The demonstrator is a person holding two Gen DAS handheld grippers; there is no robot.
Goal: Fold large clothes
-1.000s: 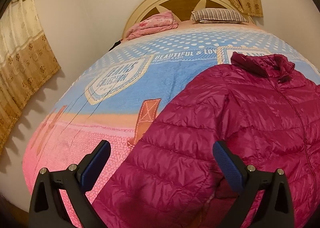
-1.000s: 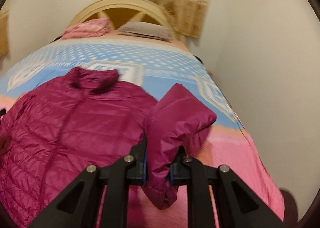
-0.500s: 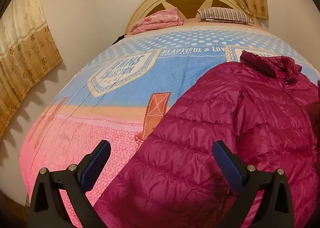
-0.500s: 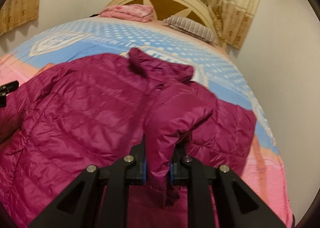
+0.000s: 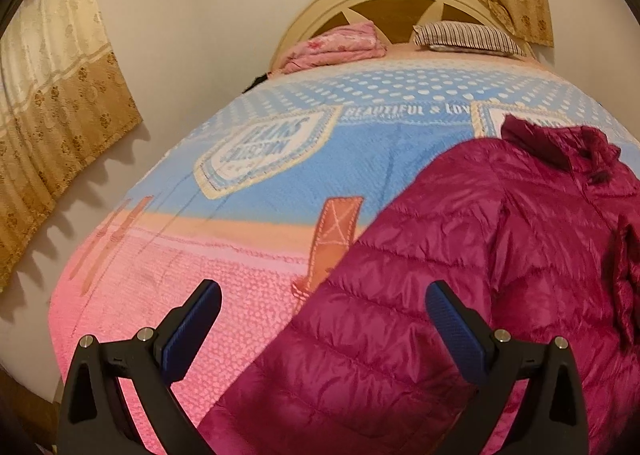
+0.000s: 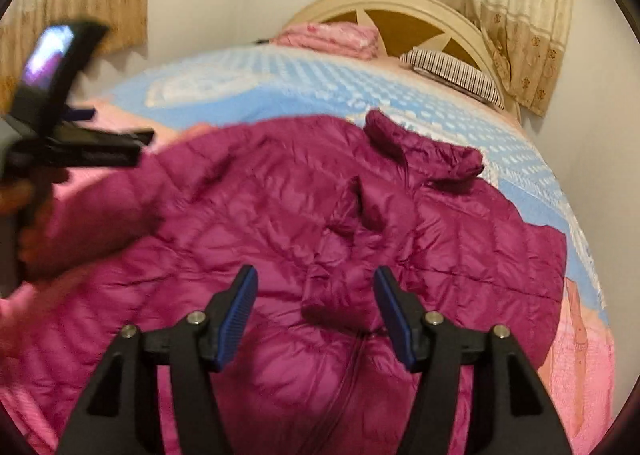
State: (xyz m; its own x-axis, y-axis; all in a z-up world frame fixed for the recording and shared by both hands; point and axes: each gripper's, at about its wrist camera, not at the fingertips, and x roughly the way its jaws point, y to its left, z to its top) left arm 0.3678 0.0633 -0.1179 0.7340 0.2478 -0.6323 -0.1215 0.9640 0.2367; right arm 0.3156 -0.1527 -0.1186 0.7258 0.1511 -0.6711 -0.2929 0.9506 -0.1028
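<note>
Meanwhile, one magenta quilted puffer jacket [image 6: 280,215] lies on one bed [image 5: 280,183]; left gripper [image 5: 320,319] fingers spread, right gripper [image 6: 314,305] fingers opening around its sleeve cuff [image 6: 340,295].

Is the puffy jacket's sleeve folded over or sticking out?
Folded over. The sleeve lies across the front of the magenta jacket, its cuff near the zipper.

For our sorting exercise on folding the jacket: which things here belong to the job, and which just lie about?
Job: magenta quilted puffer jacket; right claw, opening; left claw.

Lying about: striped pillow; folded pink blanket; patterned bedspread.
</note>
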